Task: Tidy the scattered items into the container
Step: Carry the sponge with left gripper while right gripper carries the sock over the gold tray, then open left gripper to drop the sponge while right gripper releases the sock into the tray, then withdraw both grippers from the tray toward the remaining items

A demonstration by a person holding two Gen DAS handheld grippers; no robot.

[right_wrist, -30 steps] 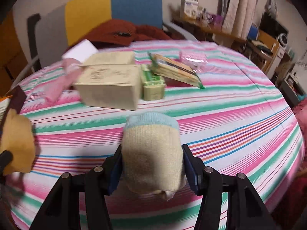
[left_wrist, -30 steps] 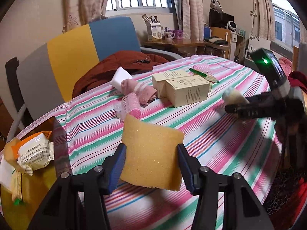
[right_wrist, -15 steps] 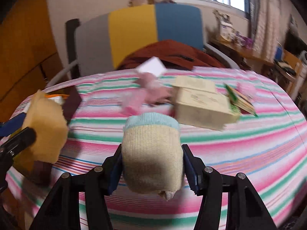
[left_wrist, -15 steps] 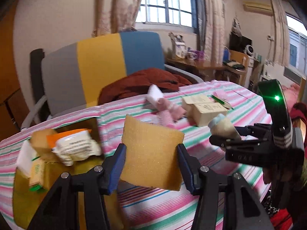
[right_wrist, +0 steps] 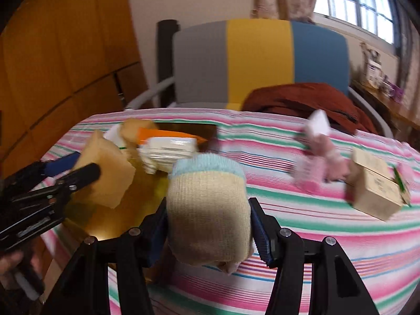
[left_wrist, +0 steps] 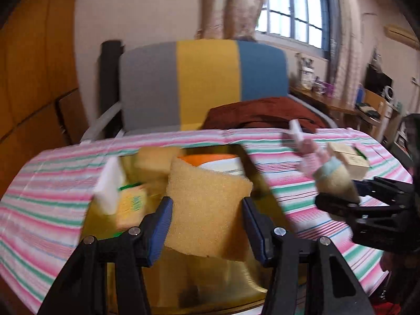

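Here, my left gripper (left_wrist: 207, 220) has its jaws clamped on a square yellow foam sponge (left_wrist: 207, 207), held upright directly over the shiny gold tray (left_wrist: 231, 286) that serves as the container. Just beyond those jaws, inside the tray, lie an orange-and-white packet (left_wrist: 223, 161), a second yellow sponge block (left_wrist: 155, 160), a white foam block (left_wrist: 109, 190) and a small yellow carton with green print (left_wrist: 132, 206).

My right gripper (right_wrist: 207, 229) has its jaws closed on a rolled cream knitted sock with a pale blue cuff (right_wrist: 207, 204), carried above the pink, green and white striped cloth on the desk (right_wrist: 302, 249), beside the tray's right edge. Ahead and to the right of these jaws, scattered things remain on the desk: a pink hair roller (right_wrist: 309, 176) lying among blurred pink pieces, and a beige cardboard box (right_wrist: 375, 189) near the edge.

A grey, yellow and blue chair (left_wrist: 204, 84) stands behind the desk, a rust-red garment (left_wrist: 262, 115) on its seat.
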